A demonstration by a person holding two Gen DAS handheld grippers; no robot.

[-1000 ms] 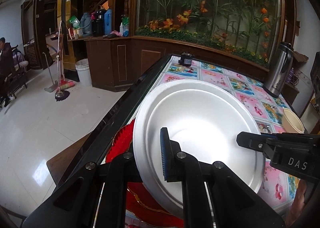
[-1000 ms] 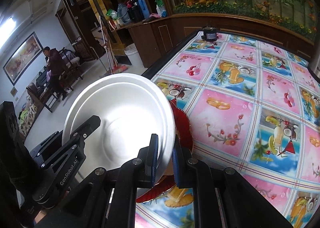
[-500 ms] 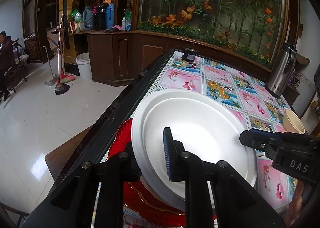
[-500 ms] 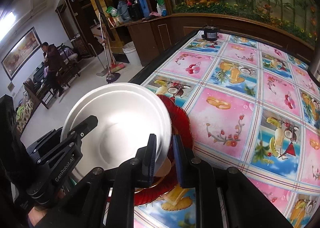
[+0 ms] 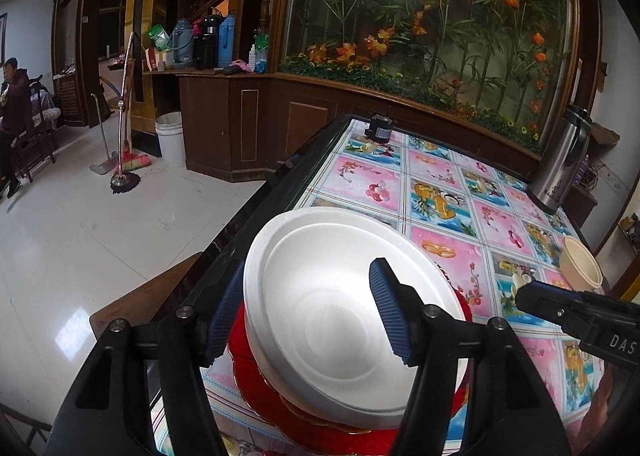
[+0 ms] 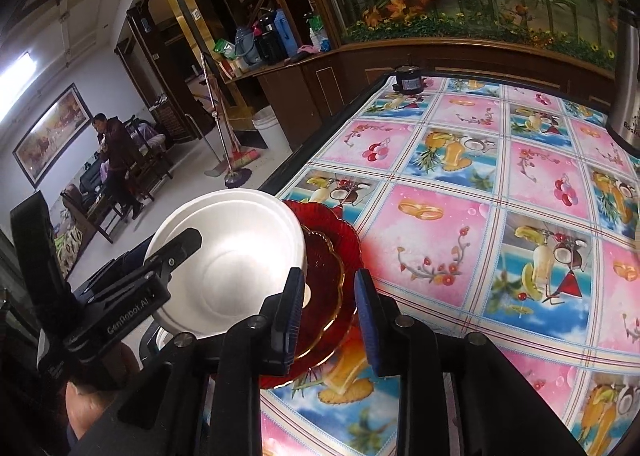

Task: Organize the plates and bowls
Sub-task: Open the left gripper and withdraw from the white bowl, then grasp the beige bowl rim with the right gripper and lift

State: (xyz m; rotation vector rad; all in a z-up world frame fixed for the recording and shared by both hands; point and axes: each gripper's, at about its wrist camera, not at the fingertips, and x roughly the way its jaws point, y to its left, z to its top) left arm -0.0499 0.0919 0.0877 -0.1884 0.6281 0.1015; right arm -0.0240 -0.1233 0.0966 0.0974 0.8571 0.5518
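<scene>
A white foam bowl [image 5: 336,320] [image 6: 236,252] rests tilted on a stack of red glass plates [image 5: 280,412] [image 6: 332,252] at the table's near left corner. My left gripper [image 5: 308,316] straddles the bowl's rim, one pad inside and one outside, and its jaws are opening with neither pad pressing. My right gripper [image 6: 328,312] stands over the red plates' edge on the bowl's other side. Its jaws are also opening, with the bowl's rim and the plates' edge loose in the gap between them. The left gripper's finger [image 6: 180,244] reaches into the bowl.
The table [image 6: 500,184] has a colourful fruit-print cloth and a black left edge [image 5: 264,212]. A steel flask [image 5: 560,164], a beige cup [image 5: 580,264] and a small dark jar [image 6: 408,82] stand farther back. A person sits across the room on the left, beyond a mop and broom.
The white bowl has come down from its raised tilt onto the red plates. Both grippers' jaws have spread and let go of its rim; the left spread much wider.
</scene>
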